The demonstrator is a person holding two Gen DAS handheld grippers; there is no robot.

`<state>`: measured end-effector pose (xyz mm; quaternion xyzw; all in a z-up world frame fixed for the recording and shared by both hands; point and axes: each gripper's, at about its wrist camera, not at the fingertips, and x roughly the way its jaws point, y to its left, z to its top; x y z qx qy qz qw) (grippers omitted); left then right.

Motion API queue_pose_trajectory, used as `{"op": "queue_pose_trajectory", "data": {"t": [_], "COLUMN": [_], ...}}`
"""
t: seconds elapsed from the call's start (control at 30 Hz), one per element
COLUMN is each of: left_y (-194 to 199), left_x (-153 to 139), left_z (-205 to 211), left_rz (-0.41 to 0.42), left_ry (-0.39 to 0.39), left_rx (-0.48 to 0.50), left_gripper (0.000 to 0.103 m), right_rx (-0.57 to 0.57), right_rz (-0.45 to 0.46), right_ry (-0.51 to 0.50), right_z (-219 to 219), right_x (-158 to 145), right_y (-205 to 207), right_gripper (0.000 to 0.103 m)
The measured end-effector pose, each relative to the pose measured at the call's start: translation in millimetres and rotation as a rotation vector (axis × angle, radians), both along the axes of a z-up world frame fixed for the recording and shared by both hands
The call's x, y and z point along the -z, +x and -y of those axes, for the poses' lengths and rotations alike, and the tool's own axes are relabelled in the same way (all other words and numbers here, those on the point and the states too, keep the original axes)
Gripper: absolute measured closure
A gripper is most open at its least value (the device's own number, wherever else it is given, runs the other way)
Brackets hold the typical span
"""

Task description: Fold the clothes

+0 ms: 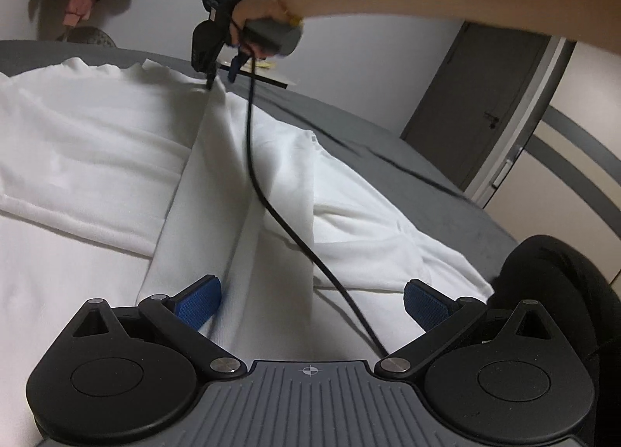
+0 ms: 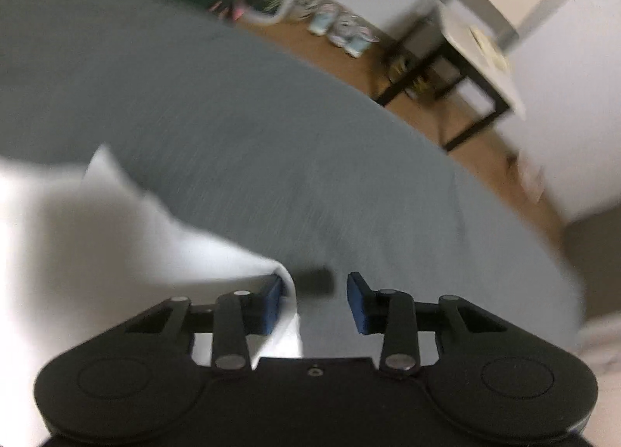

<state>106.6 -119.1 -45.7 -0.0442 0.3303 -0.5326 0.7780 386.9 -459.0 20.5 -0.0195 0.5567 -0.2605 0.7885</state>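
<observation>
A white garment (image 1: pixel 116 160) lies spread on a grey bed (image 1: pixel 407 175), with a raised fold running down its middle. My left gripper (image 1: pixel 310 307) is open just above the cloth, its blue pads (image 1: pixel 198 303) either side of the fold. My right gripper (image 1: pixel 221 76), held at the garment's far edge, has its jaws apart with one finger touching the cloth. In the blurred right wrist view the right gripper (image 2: pixel 316 303) is open, with the white cloth's edge (image 2: pixel 285 288) against its left pad (image 2: pixel 273 301).
A black cable (image 1: pixel 271 206) trails from the right gripper across the garment. A dark door (image 1: pixel 485 105) and wardrobe are at the right. Beyond the bed are a wooden floor (image 2: pixel 349 63), shoes (image 2: pixel 341 30) and a black-framed side table (image 2: pixel 458 70).
</observation>
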Motion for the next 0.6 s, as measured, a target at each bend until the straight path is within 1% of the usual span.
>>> {"op": "queue_pose_trajectory", "data": {"t": [0.03, 0.13, 0.2, 0.23, 0.27, 0.33, 0.4, 0.47, 0.57, 0.6], "left_y": [0, 3, 1, 2, 2, 2, 5, 5, 2, 1], "left_x": [0, 0, 0, 0, 0, -2, -1, -3, -10, -14], "left_z": [-1, 5, 4, 6, 6, 6, 7, 8, 7, 4], "left_rz": [-0.001, 0.001, 0.007, 0.008, 0.007, 0.003, 0.002, 0.004, 0.010, 0.026], "left_ry": [-0.005, -0.004, -0.002, 0.000, 0.003, 0.007, 0.014, 0.026, 0.040, 0.035], "left_rx": [0.005, 0.013, 0.017, 0.017, 0.016, 0.011, 0.002, -0.010, -0.045, -0.057], "left_gripper": [0.000, 0.000, 0.000, 0.000, 0.000, 0.000, 0.000, 0.000, 0.000, 0.000], "right_rx": [0.046, 0.140, 0.152, 0.145, 0.135, 0.081, -0.001, -0.086, -0.206, -0.241], "right_rz": [0.049, 0.151, 0.243, 0.278, 0.299, 0.351, 0.401, 0.419, 0.458, 0.477], "right_ry": [0.039, 0.145, 0.222, 0.241, 0.243, 0.287, 0.349, 0.401, 0.510, 0.544], "right_z": [7, 28, 39, 42, 45, 43, 34, 18, -11, -20], "right_x": [-1, -10, -20, -24, -29, -40, -50, -56, -64, -66], "right_y": [-3, -10, -21, -27, -32, -50, -76, -106, -174, -197], "right_gripper": [0.071, 0.071, 0.069, 0.064, 0.062, 0.056, 0.053, 0.051, 0.051, 0.051]}}
